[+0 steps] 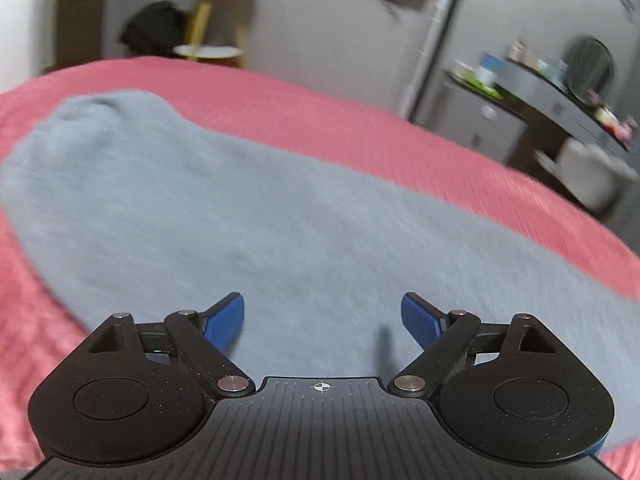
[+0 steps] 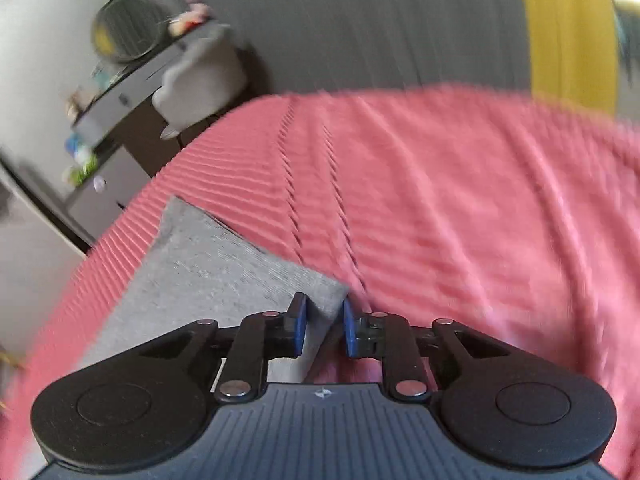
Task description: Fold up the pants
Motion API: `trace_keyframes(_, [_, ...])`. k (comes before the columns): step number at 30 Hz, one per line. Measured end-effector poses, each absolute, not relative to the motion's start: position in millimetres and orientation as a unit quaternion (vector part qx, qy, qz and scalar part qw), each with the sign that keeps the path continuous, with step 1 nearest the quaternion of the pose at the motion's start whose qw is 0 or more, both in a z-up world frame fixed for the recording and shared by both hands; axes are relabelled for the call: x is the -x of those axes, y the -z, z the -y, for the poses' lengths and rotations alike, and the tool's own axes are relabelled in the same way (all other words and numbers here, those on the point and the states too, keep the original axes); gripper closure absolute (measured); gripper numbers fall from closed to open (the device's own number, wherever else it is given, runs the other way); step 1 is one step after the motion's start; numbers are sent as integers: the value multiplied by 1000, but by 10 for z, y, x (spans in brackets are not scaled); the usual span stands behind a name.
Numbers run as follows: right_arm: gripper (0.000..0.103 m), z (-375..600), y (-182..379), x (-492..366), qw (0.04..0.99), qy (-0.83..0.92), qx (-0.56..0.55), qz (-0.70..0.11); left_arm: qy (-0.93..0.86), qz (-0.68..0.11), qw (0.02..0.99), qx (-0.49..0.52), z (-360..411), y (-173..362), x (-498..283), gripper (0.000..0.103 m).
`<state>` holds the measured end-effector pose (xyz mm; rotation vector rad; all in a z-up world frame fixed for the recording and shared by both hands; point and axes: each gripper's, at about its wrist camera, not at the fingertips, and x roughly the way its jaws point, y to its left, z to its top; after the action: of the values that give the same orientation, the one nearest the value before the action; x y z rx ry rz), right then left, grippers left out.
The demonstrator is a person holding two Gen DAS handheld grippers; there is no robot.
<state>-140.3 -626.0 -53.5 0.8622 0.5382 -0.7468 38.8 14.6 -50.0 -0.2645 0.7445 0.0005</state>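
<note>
Grey pants (image 1: pixel 224 216) lie spread flat on a pink bedspread (image 1: pixel 360 120). My left gripper (image 1: pixel 322 314) hovers low over the cloth with its blue pads wide apart and nothing between them. In the right wrist view a corner of the grey pants (image 2: pixel 224 272) lies on the pink bedspread (image 2: pixel 460 208). My right gripper (image 2: pixel 325 322) has its blue pads on either side of that corner's edge, with a narrow gap still between them; the cloth sits in the gap.
A dark desk (image 1: pixel 560 108) with clutter and a round mirror stands beyond the bed's right edge, with a grey chair (image 1: pixel 592 172) beside it. A yellow-legged side table (image 1: pixel 212 20) and a dark bag (image 1: pixel 154 28) stand beyond the far edge. A yellow curtain (image 2: pixel 572 32) hangs far right.
</note>
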Motion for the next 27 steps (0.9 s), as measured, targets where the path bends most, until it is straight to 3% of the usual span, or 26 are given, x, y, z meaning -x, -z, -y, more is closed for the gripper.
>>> trace_keyframes(3, [74,6330,645,1545,793,333,-438,-262,-16,-369,925,90,-76,619,-444,8])
trace_keyframes(10, [73,6460,798,1654,772,287,-522,-224,-19,-365,928,78,-42,617,-403,6])
trace_keyframes(12, [63,6468,839,1581,766,285,-530,-224,-19,-363,928,83,-43,601,-368,6])
trace_keyframes(15, [63,6518,875,1523,759,285,-541,-224,-21,-362,928,84,-5,588,-385,6])
trace_keyframes(17, [68,6508,824,1479,769,283,-526,-229,-21,-361,929,85,2,592,-409,6])
trace_keyframes(19, [86,6463,734,1470,786,288,-495,-231,-22,-360,929,85,0,597,-408,6])
trace_keyframes(25, [88,6341,480,1414,826,264,-446,-221,-21,-359,929,86,-8,599,-402,5])
trace_keyframes(27, [83,6350,461,1397,829,257,-448,-216,-20,-359,929,90,-24,601,-406,4])
